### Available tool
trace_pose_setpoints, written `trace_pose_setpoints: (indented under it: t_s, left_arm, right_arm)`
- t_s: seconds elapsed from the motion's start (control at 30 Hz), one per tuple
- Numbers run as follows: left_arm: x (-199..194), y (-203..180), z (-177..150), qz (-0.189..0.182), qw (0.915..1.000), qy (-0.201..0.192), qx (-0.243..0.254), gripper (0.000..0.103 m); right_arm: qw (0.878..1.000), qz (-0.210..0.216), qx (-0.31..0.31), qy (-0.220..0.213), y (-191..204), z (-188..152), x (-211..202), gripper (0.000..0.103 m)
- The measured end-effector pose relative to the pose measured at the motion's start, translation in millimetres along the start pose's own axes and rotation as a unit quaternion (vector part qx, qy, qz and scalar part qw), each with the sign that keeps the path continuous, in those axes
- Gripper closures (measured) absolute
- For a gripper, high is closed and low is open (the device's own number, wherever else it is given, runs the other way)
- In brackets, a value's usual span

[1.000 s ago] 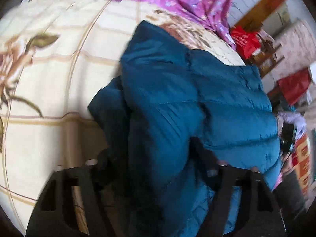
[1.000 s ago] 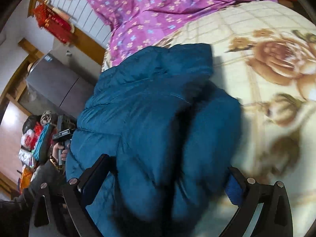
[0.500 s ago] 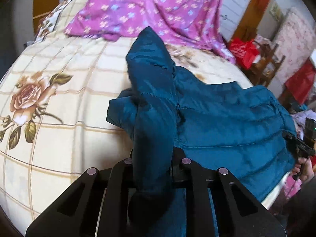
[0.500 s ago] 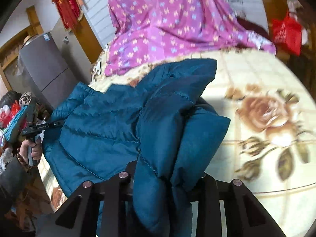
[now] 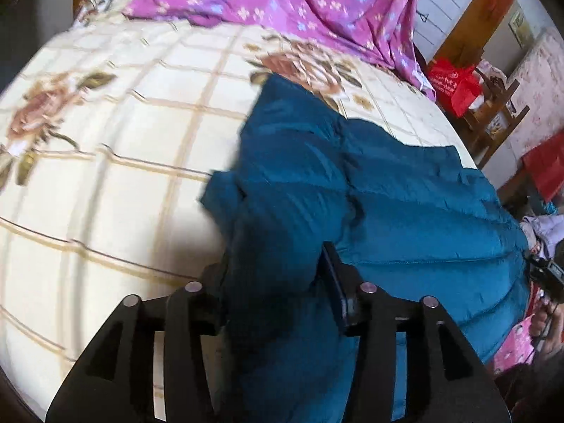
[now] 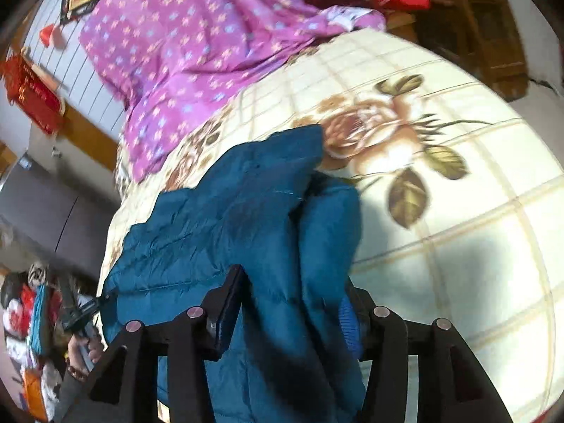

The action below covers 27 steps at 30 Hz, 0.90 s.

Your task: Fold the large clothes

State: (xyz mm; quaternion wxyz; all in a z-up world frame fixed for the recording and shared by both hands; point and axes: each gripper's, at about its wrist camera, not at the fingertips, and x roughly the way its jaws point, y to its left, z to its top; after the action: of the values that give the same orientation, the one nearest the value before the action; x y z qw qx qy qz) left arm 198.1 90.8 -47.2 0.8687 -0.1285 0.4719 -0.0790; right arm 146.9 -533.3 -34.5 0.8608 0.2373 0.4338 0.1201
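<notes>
Lying across the near part of a bed (image 5: 116, 148) covered in a cream checked blanket with rose prints: a teal quilted jacket (image 5: 405, 218), one fold rising toward each camera. Left gripper (image 5: 273, 292) opening, a bunched fold of jacket sitting between its jaws; contact of the pads on the fabric not discernible. Right gripper (image 6: 292, 303) likewise opening around a thick fold of the same jacket (image 6: 218, 218), grip not discernible. Spreading along the far edge of the bed: a purple flowered sheet (image 5: 299, 3).
</notes>
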Motion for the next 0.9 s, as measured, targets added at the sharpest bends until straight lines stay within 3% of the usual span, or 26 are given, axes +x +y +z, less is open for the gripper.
trace_pose_setpoints:
  t_s: [0.17, 0.23, 0.3, 0.33, 0.43, 0.57, 0.6, 0.67, 0.77, 0.9]
  left_arm:
    - [-51, -5, 0, 0.031, 0.9966, -0.066, 0.038, 0.053]
    - [-70, -16, -5, 0.021, 0.9944, -0.094, 0.042, 0.041]
    - [-82, -28, -13, 0.002, 0.9923, -0.114, 0.046, 0.034]
    - [-85, -38, -20, -0.007, 0.9911, -0.122, 0.053, 0.034]
    - [-68, -66, -39, -0.013, 0.9911, -0.1, 0.086, 0.034]
    - [-2, -78, -60, 0.013, 0.9974, 0.006, 0.07, 0.034]
    - [7, -77, -63, 0.01, 0.9981, 0.012, 0.061, 0.034]
    - [10, -75, -68, 0.007, 0.9989, -0.012, 0.045, 0.033]
    - [11, -76, -69, 0.014, 0.9985, -0.02, 0.05, 0.032]
    - [11, -75, -67, 0.005, 0.998, -0.016, 0.061, 0.031]
  right_arm:
    - [0.997, -0.029, -0.064, -0.037, 35, -12, -38, 0.049]
    - [0.995, -0.027, -0.083, -0.055, 56, -18, -46, 0.047]
    - [0.993, -0.027, -0.089, -0.071, 75, -28, -49, 0.033]
    - [0.992, -0.033, -0.09, -0.077, 84, -36, -46, 0.019]
    - [0.99, -0.036, -0.111, -0.074, 104, -57, -24, 0.016]
    - [0.991, -0.098, -0.095, -0.001, 97, -84, 41, 0.015]
    - [0.991, -0.099, -0.086, -0.005, 93, -89, 48, 0.014]
    - [0.992, -0.094, -0.072, -0.055, 92, -101, 50, 0.002]
    - [0.985, -0.128, -0.082, -0.078, 101, -109, 55, 0.0]
    - [0.984, -0.131, -0.07, -0.102, 100, -113, 55, 0.0]
